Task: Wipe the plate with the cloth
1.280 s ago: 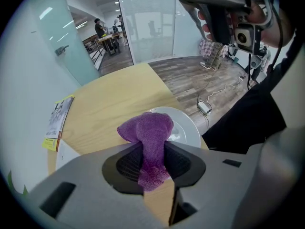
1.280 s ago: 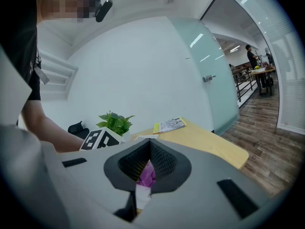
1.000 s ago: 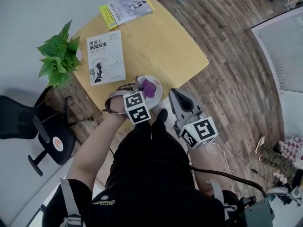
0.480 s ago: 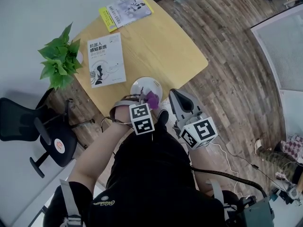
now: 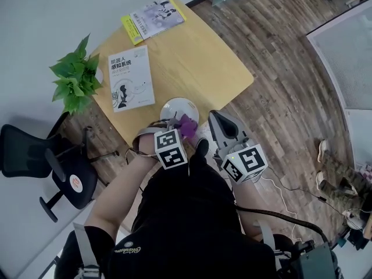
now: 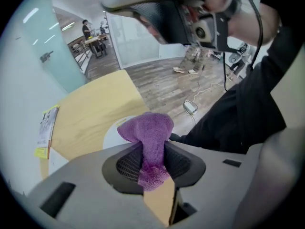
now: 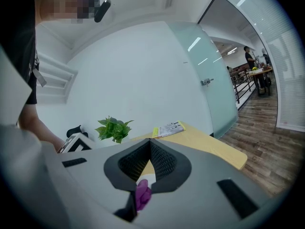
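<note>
The jaws of the left gripper (image 6: 153, 152) are clamped on the purple cloth (image 6: 147, 128). A bunched fold of it bulges out past the tips, and a short frayed end hangs back between the ribbed pads. In the left gripper view the white plate (image 6: 110, 133) shows just behind the cloth, on the yellow wooden table (image 6: 90, 109). From the head view the cloth (image 5: 188, 125) lies over the plate's near rim, at the near edge of the table (image 5: 197, 57), and the rest of the plate (image 5: 177, 106) is uncovered. Whether the cloth presses on the plate or hangs just above it cannot be told. The left gripper (image 5: 176, 131) reaches in from the person's side, its marker cube facing up. The jaws of the right gripper (image 7: 150, 143) are together with nothing between them. Only a bit of the table, the plate and the purple cloth shows through the gap lower down behind the closed tips. In the head view the right gripper (image 5: 216, 120) sits just to the right of the plate, off the table's edge and over the wooden floor (image 5: 290, 68), pointing toward the table. Farther back on the table lie a white book (image 5: 131, 78) and a yellow-edged book (image 5: 153, 14), well apart from the plate. A green potted plant (image 5: 75, 80) stands at the table's left side, above a black office chair (image 5: 64, 167).
</note>
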A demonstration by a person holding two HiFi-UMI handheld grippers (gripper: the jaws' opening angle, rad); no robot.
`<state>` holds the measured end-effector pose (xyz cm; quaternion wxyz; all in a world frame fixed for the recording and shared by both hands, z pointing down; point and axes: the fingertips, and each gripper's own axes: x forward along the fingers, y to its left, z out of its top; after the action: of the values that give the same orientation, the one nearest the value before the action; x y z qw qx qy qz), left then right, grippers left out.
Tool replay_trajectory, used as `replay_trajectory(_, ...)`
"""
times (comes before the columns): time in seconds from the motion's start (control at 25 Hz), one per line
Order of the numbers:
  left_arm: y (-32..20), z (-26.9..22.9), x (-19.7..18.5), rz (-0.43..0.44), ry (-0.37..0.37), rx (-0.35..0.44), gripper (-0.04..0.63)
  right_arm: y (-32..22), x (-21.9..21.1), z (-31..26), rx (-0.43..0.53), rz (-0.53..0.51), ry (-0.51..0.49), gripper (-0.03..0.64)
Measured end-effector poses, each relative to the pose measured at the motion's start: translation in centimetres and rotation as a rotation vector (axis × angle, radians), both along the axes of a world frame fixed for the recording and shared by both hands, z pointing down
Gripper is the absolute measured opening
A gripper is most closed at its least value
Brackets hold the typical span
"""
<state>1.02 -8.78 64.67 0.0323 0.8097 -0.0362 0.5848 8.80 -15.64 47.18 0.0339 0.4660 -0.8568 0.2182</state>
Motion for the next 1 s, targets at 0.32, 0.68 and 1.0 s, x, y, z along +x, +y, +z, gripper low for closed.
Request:
replay_trajectory(0.32, -9.1, 0.1, -0.5, -0.185, 0.017, 0.072, 0.12, 0.8, 1.5, 0.5, -0.012, 0.031, 0.007, 0.0)
replay_trajectory(0.68, -7.5, 2.5, 1.4, -0.151, -0.009, 0.028, 0.12, 1.6, 3.3, 0.9, -0.027, 0.066, 0.012, 0.0)
replay_trajectory(1.0, -5.6, 2.2, 2.2, -0.106, -0.007, 0.016, 0.12, 1.5, 3.0, 0.9, -0.025, 0.056, 0.004, 0.0)
